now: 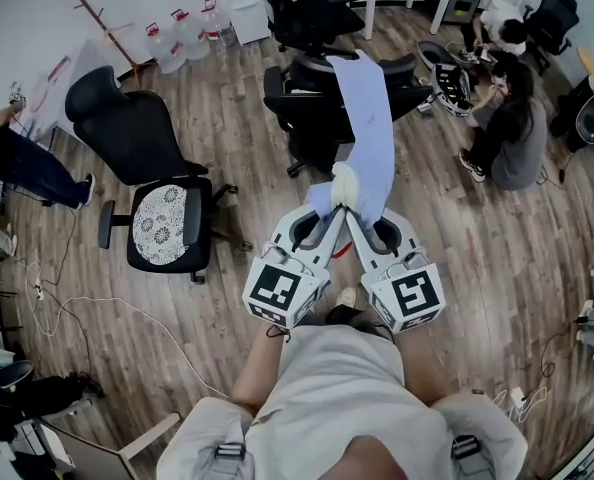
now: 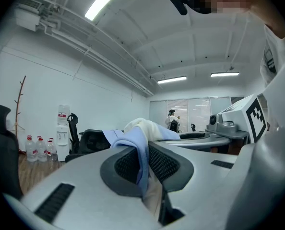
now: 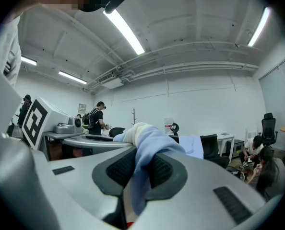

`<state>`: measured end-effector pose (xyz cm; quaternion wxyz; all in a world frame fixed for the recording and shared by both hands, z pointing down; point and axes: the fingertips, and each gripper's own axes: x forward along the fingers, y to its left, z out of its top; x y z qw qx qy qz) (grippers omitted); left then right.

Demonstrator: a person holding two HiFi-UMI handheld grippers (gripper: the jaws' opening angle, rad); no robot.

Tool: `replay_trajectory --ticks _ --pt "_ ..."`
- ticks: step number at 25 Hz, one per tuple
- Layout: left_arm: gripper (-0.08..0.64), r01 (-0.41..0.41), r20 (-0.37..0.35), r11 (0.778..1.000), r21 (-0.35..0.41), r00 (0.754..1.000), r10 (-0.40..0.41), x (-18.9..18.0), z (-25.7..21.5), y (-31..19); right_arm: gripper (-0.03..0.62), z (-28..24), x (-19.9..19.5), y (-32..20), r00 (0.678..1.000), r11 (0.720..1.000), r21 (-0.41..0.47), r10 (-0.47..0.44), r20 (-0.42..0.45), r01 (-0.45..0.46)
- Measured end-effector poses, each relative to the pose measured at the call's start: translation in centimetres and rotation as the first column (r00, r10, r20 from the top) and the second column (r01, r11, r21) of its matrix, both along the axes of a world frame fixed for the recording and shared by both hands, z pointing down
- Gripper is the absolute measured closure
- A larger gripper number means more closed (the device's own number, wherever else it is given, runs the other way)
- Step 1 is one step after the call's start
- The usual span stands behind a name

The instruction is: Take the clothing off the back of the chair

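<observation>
**Head view: both grippers pinch one end of the garment**

The left gripper (image 1: 327, 211) and the right gripper (image 1: 365, 215) point away from the person and meet at their tips, side by side. Each one's jaws are nearly closed on a fold of the pale blue cloth garment with a cream lining (image 1: 369, 133). The left gripper view shows the left gripper (image 2: 145, 163) with its black ribbed pads pressing blue fabric (image 2: 135, 145) that runs down between them. The right gripper view shows the same for the right gripper (image 3: 141, 170), with the cloth (image 3: 151, 147) bunched over the pads.

From the cream bunch at the tips, the garment stretches as a long band away from the person. Its far end lies over the backrest of a black mesh office chair (image 1: 312, 103).

To the left stands a second black office chair with a white lace seat cover (image 1: 162, 223). Clear water bottles (image 1: 182, 36) line the far wall, and people (image 1: 507, 118) sit on the wooden plank floor (image 1: 227, 138) to the right.
</observation>
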<state>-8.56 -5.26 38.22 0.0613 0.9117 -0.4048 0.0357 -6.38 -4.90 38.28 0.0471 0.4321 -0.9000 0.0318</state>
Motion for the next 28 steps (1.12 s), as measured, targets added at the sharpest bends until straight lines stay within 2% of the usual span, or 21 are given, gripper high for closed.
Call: replay_trajectory --ticks 11,28 --pt "0.508 -0.072 -0.013 0.997 0.003 0.997 0.072 -2.3 -0.7 1.9 0.531 -0.8 -2.4 2.1 0.998 0.998 0.009 0.067 -0.003 -0.067" --pt "0.508 -0.115 -0.019 0.993 0.028 0.993 0.115 -5.2 -1.5 5.5 0.531 -1.5 -5.4 5.8 0.995 0.994 0.039 0.104 -0.007 -0.104"
